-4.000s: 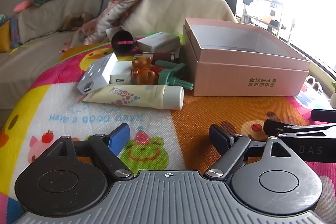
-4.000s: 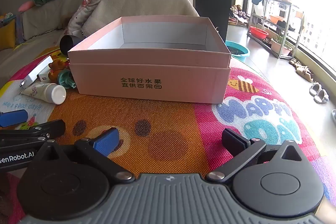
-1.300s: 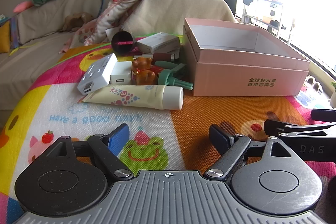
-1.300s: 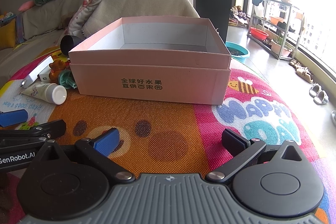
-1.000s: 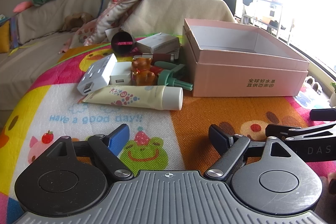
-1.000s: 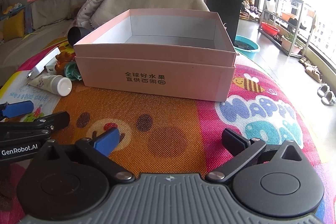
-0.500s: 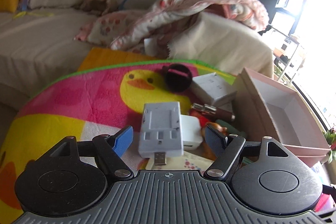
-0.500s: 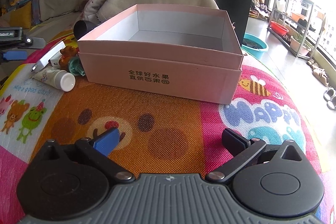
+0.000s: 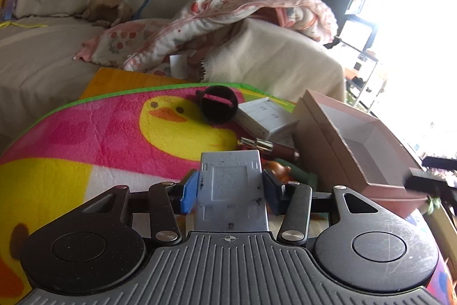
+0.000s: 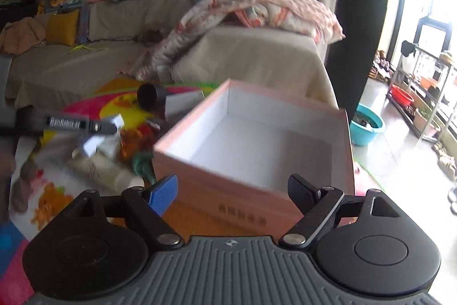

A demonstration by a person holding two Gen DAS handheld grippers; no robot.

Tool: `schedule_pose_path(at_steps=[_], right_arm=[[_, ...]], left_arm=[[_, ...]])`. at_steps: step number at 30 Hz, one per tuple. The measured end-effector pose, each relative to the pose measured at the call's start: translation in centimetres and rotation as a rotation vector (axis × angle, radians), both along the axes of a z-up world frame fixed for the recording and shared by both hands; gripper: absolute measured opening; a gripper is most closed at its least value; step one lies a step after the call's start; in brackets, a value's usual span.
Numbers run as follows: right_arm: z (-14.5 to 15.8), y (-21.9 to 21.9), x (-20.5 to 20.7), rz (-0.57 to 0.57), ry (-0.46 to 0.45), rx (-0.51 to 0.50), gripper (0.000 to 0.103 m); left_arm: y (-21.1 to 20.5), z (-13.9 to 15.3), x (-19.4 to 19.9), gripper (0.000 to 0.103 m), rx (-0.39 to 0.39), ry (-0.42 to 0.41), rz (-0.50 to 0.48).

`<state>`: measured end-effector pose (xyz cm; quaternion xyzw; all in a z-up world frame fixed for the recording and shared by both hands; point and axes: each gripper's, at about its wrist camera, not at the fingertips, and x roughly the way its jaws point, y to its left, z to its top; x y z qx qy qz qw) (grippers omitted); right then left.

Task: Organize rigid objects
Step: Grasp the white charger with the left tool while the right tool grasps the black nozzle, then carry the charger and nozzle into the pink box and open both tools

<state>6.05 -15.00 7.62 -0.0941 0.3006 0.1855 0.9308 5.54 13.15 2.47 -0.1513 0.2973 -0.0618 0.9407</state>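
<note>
With box (image 10: 257, 150) empty, sorting barely begun: left gripper (image 9: 230, 187) clamped on grey adapter (image 9: 232, 185) between its fingers, above pile; right gripper (image 10: 232, 190) fingers apart, holding nothing, box just ahead; tube (image 10: 105, 170), black cup (image 9: 218, 105), white case (image 9: 262, 116) left to pack

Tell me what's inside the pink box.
The pink box shows only bare white floor and walls. Its near wall hides the closest strip of floor, so that part stays unseen.
</note>
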Motion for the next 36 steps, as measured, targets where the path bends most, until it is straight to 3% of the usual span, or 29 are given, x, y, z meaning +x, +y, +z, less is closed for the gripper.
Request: schedule_pose_path(at_steps=[3,6,10,15,18,19,21,24,27,32,36], right_arm=[[3.2,3.4,5.2,0.08,0.082,0.062,0.086],[3.7,7.7,10.9,0.097,0.194,0.081,0.086],[1.7,14.1,16.6,0.084,0.246,0.003,0.086],[-0.3,18.9,19.6,0.098,0.328,0.028,0.086],[-2.0,21.5,20.6,0.071,0.345,-0.017,0.085],[-2.8,22.3,20.8,0.053,0.346,-0.046,0.083],[-4.2,23.3,21.0,0.027,0.353,-0.12,0.063],[-3.9,23.2,19.6,0.034,0.312,-0.175,0.047],[-1.0,21.0,16.8,0.101,0.28,-0.109,0.046],[4.4,14.3,7.5,0.247,0.181,-0.011,0.046],[6.0,6.6,0.4,0.266,0.146,0.05,0.046]], left_arm=[[0.1,0.3,-3.6,0.053,-0.019,-0.047,-0.019],[0.8,-0.3,-5.9,0.053,-0.058,-0.08,0.003],[2.3,-1.6,-6.5,0.053,-0.144,-0.11,0.024],[3.7,-2.0,-6.4,0.053,-0.231,-0.135,0.048],[4.2,-2.3,-6.5,0.053,-0.26,-0.13,0.058],[4.3,-2.3,-6.6,0.053,-0.258,-0.133,0.063],[4.3,-2.4,-6.6,0.053,-0.254,-0.133,0.067],[4.3,-2.4,-6.7,0.053,-0.253,-0.14,0.066],[4.1,-2.3,-6.7,0.053,-0.244,-0.144,0.058],[3.2,-1.9,-7.0,0.053,-0.205,-0.158,0.022],[0.5,-0.3,-8.3,0.053,-0.144,-0.165,-0.094]])
